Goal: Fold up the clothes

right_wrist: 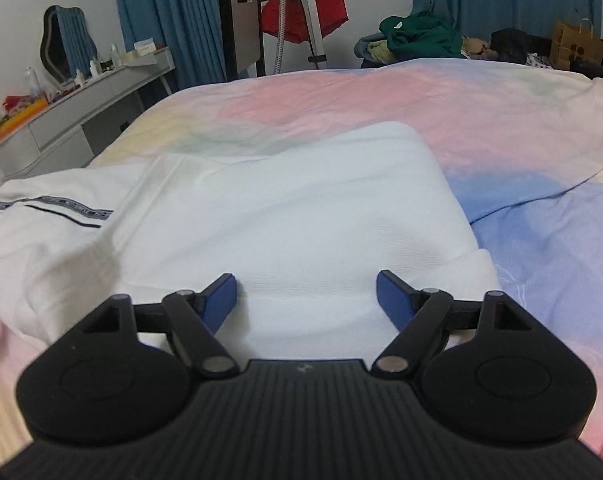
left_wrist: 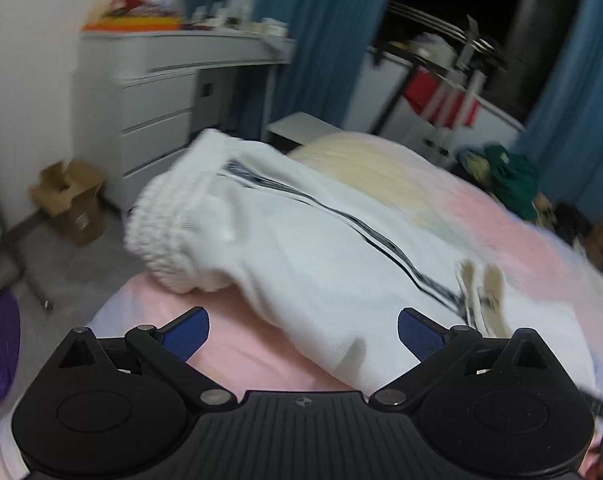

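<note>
Trousers (right_wrist: 261,216) are lying partly folded on the bed (right_wrist: 421,96), waistband end still unfolded, both left claw (left_wrist: 303,334) and right claw (right_wrist: 306,300) gaping wide, gripping nothing.

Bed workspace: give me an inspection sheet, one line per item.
Surface: pastel pink, blue and yellow bedspread, rumpled.
Job's things: white track pants with dark side stripe, partly folded; ribbed waistband at the bed's edge.
Clutter: green clothes pile beyond the bed; brown paper bag.
Grippers: left gripper open, over the pants; right gripper open, over the folded part.
Cables: nothing seen.
Surroundings: grey dresser, cardboard box, blue curtains, red garment on a rack.
</note>
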### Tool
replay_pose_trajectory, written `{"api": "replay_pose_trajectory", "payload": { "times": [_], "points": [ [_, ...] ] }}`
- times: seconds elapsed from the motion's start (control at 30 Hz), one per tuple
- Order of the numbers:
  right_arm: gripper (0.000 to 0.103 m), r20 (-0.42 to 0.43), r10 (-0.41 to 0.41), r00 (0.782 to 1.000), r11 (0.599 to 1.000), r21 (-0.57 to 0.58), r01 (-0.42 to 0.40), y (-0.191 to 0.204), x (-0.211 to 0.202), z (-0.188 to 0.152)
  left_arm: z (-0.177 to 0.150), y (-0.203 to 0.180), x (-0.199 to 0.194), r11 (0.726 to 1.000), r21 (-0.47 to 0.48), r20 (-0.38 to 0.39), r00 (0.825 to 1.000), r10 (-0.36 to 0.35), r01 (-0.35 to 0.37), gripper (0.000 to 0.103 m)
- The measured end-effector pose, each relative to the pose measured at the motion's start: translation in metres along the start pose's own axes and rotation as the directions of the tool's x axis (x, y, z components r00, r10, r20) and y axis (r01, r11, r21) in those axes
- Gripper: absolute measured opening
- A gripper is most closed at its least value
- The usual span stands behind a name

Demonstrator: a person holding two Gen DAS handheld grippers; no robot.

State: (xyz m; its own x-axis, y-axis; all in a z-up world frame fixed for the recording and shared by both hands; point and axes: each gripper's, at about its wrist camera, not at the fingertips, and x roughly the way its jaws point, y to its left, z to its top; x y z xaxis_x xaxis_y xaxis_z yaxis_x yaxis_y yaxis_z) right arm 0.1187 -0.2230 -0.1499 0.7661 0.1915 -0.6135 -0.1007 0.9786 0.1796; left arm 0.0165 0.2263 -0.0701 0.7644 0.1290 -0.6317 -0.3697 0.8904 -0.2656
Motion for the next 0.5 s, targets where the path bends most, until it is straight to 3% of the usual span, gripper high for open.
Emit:
{"api": "replay_pose_trajectory", "payload": {
  "times": [0.07, 0.17, 0.27, 0.4, 0.5],
  "points": [
    [0.08, -0.002, -0.002, 1.0, 1.0, -0.002, 0.002, 0.001, 0.0, 0.0, 0.003, 0.014, -0.008, 0.995, -0.091, 0.038, 0.998, 0.051, -0.047, 0.101],
    [0.079, -0.005, -0.005, 1.0, 1.0, -0.002, 0.005, 0.003, 0.0, 0.002, 0.006, 0.041, -0.009, 0.97, -0.244, 0.034, 0.999, 0.029, -0.02, 0.101],
    [0.079, -0.008, -0.011, 1.0, 1.0, -0.002, 0.011, 0.007, -0.002, 0.001, 0.005, 0.063, 0.006, 0.919, -0.391, -0.036, 0.997, -0.061, 0.042, 0.099],
    [0.079, -0.01, -0.018, 1.0, 1.0, -0.01, 0.017, 0.01, -0.002, 0.0, 0.004, 0.08, 0.037, 0.842, -0.529, -0.083, 0.98, -0.179, 0.109, 0.091],
    [0.079, -0.011, -0.016, 1.0, 1.0, -0.008, 0.016, 0.01, -0.002, 0.0, 0.008, 0.09, 0.059, 0.808, -0.578, -0.079, 0.977, -0.198, 0.117, 0.084]
  ]
}}
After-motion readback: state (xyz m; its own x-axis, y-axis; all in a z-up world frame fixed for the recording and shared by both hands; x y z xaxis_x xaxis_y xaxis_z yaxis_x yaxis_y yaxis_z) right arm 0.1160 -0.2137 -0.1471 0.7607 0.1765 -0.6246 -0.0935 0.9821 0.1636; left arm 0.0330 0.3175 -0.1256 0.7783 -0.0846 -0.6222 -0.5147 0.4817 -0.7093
